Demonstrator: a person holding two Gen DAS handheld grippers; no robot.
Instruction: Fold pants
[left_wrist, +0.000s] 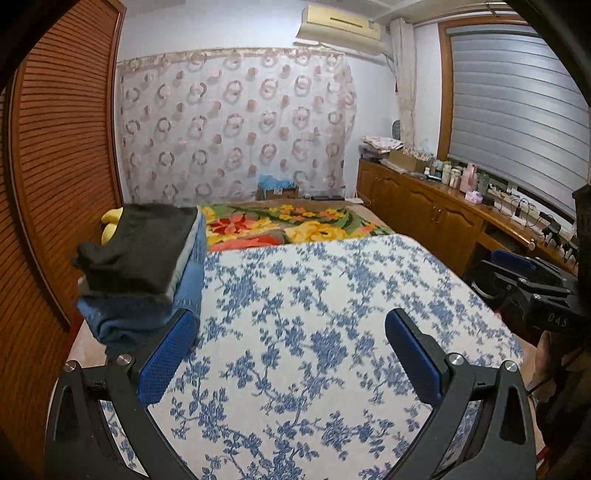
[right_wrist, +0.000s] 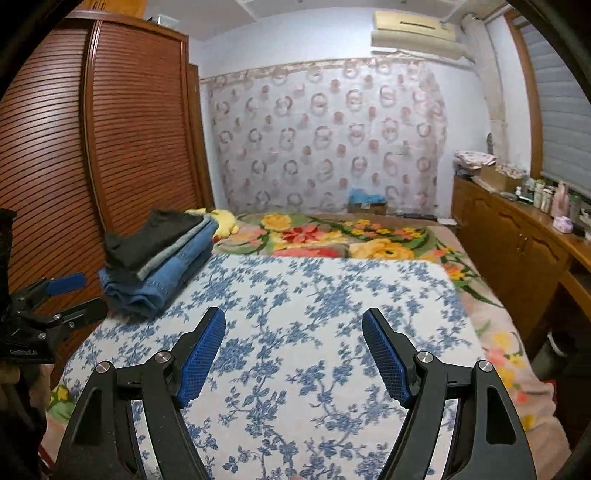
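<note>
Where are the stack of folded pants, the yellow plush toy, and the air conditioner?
stack of folded pants (right_wrist: 159, 266), right wrist view, blue denim side.
yellow plush toy (right_wrist: 225, 221), right wrist view, its body.
air conditioner (left_wrist: 340, 22), left wrist view, front panel.

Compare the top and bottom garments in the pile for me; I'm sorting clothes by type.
The black garment lies on top, dark and matte; the blue jeans lie at the bottom, faded denim with visible stitching. The black garment's near corner sticks out past the pile; the jeans' rounded fold faces the camera. Both are folded, stacked by the wardrobe.
</note>
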